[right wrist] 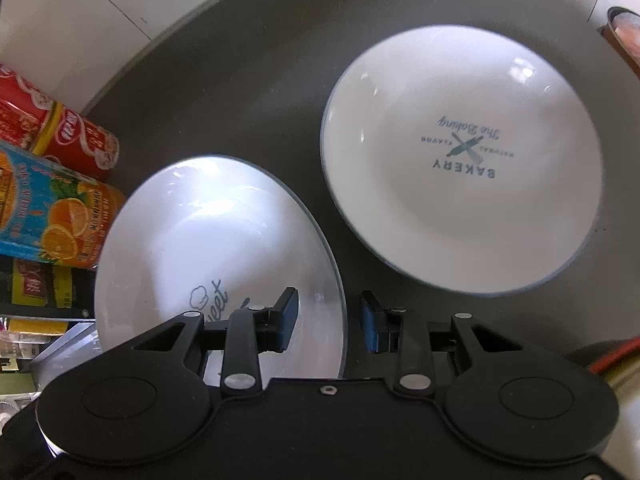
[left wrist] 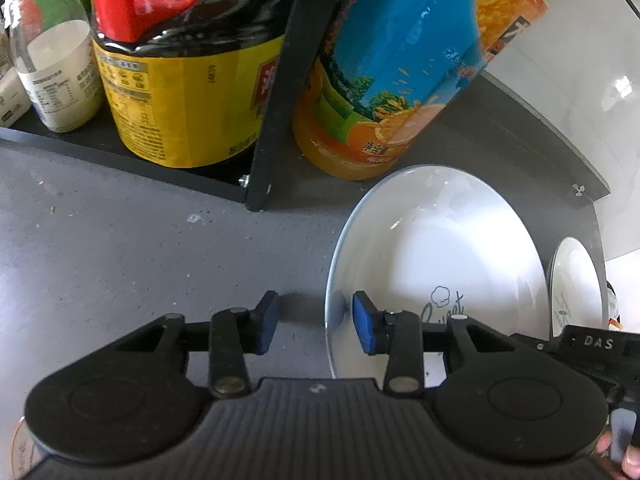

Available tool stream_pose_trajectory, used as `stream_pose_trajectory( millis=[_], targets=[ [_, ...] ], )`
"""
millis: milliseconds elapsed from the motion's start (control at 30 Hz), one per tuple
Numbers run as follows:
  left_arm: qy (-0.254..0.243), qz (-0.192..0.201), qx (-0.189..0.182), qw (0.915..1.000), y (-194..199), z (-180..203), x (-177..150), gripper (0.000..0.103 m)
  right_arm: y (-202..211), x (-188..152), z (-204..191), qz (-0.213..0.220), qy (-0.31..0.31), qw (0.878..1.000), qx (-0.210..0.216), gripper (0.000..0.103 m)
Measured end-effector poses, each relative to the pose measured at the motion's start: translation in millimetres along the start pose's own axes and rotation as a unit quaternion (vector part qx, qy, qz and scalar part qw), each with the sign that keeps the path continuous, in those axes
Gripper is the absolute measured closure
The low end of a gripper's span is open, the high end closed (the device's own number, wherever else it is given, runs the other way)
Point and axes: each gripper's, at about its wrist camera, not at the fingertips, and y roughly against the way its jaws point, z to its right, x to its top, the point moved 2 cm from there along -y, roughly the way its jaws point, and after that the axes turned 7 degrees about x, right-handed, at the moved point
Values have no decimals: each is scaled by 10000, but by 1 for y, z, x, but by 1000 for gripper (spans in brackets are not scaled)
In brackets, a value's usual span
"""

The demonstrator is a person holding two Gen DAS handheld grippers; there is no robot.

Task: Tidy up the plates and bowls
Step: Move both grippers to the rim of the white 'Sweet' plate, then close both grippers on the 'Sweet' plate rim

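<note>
Grey and speckled, the desk (left wrist: 120, 240) carries everything here, with pale floor tiles beyond its far edge. On it stands a black shelf frame (left wrist: 276, 92), its upright post between a big dark bottle with a yellow label and red handle (left wrist: 180, 80) inside the frame and an orange juice bottle with a blue label (left wrist: 384, 80) just outside it; a glass jar with a white lid (left wrist: 52, 60) sits further left on the same shelf. Two white plates lie flat on the desk, near each other but apart. The nearer one, the plate with "Sweet" lettering (right wrist: 208, 248), rests just beside the juice bottle; the plate printed "BAKERY" (right wrist: 460, 160) lies to its right in the right wrist view, closer to the desk's far edge. A red can (right wrist: 60, 132) lies beside the juice bottle in that view. The left gripper (left wrist: 314, 324) has its fingers spread wide and straddles the near left rim of the "Sweet" plate, one blue pad over the bare desk and the other over the plate; neither pad presses the rim. The right gripper (right wrist: 328, 322) likewise stands released, its fingers either side of that plate's right rim, holding nothing. A fingertip (left wrist: 632, 460) shows at the lower right corner of the left wrist view.
</note>
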Motion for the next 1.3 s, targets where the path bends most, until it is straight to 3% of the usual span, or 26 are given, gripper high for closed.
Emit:
stream_pose_trajectory(
  millis=[100,200,333,433,733,1300],
  targets=[
    [93,1,-36,10000,-2,3,1,71,-5,4,-3,-45,49,10000,11,70],
    [252,-197,-237,9992,-6,6,2,89,-7,8,-9,-126,137,9998,35,72],
    [57,-77,-127,9999,0,15,0,89,-6,11,-8,-184,246,9995,46,79],
    [126,-80,-301,9994,5,14,0,89,3,12,-7,-102,381,9991,127,83],
    [240,-22,-232,9994,18,10,3,89,29,6,-2,98,724,9962,484,91],
    [415,117,-74,9990,64,-6,-10,89,56,-7,-16,339,1236,9870,975,94]
  ],
)
